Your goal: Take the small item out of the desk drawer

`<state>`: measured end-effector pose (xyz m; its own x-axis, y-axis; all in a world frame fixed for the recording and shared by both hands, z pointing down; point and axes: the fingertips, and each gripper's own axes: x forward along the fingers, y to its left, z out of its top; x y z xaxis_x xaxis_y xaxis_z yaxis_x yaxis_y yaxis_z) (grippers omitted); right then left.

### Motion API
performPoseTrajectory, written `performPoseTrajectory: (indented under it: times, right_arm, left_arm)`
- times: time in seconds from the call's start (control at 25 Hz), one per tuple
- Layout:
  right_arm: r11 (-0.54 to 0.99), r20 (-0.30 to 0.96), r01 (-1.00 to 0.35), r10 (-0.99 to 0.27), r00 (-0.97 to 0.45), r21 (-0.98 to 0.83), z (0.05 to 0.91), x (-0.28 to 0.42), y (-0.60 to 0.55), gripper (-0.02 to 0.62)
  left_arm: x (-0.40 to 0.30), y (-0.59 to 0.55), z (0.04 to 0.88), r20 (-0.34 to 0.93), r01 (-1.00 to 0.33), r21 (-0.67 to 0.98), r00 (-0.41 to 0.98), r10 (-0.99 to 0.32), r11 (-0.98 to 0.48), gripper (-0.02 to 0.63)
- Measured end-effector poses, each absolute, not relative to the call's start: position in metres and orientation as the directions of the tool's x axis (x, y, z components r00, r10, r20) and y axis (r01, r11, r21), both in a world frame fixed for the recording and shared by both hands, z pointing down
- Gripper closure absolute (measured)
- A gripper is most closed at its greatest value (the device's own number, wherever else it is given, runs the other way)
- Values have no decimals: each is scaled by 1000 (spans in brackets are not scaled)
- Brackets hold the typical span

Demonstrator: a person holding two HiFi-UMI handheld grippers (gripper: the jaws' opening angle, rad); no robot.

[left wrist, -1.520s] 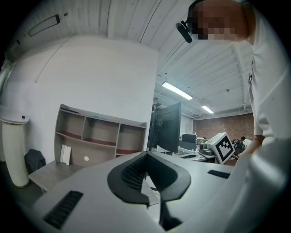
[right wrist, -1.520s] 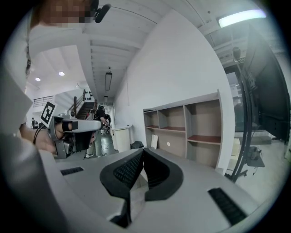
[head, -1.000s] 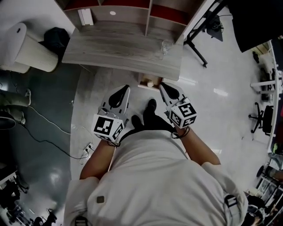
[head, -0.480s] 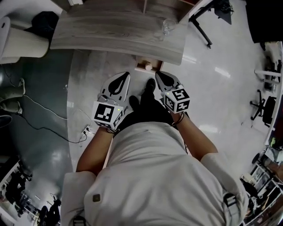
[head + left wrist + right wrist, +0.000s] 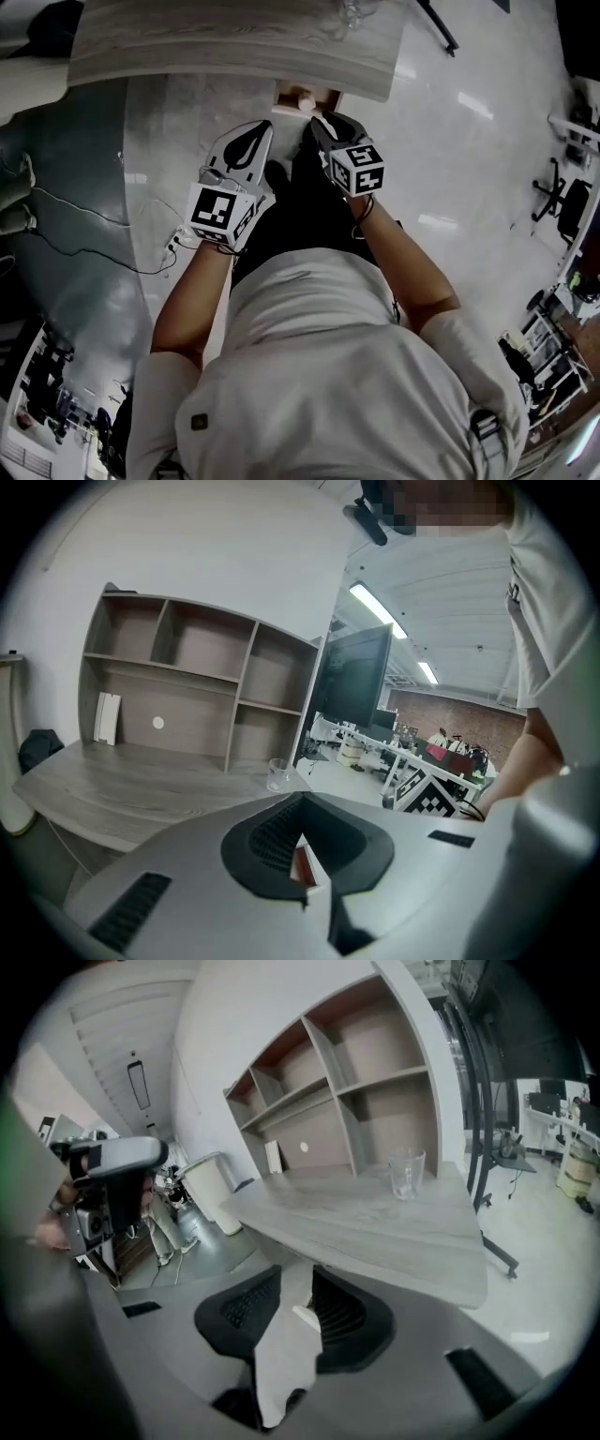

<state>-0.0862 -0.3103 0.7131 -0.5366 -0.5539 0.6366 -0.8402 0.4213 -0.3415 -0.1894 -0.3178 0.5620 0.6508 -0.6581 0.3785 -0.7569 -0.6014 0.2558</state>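
pointing at the open drawer (image 5: 284,92) under the worktop (image 5: 234,47), the right gripper (image 5: 317,122) has just been opening its jaws to a modest gap, with nothing between them, likely readying for the small item (image 5: 306,101) lying inside. the left gripper (image 5: 263,131), closed and empty, hangs alongside.

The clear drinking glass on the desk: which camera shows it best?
The right gripper view: the clear drinking glass stands whole and upright on the grey wooden desk. The left gripper view shows the glass smaller; the head view catches only part, at the top edge.
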Motion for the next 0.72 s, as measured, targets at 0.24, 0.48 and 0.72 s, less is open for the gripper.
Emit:
performPoseTrajectory:
  times: [0.24, 0.48, 0.72]
  right_arm:
    - [342, 704, -864, -504, -500, -369, 786, -85, -320, 414]
    - [251, 770, -892, -452, -451, -375, 851, -87, -327, 362]
    - [220, 833, -917, -387, -394, -332, 905, -92, -337, 347]
  left_arm:
    - [-192, -335, 614, 426, -764, 257, 640, -640, -592, 594]
    - [-194, -343, 667, 479, -775, 282, 625, -617, -566, 594]
    - [-189, -348, 709, 509, -773, 318, 627, -590, -548, 594]
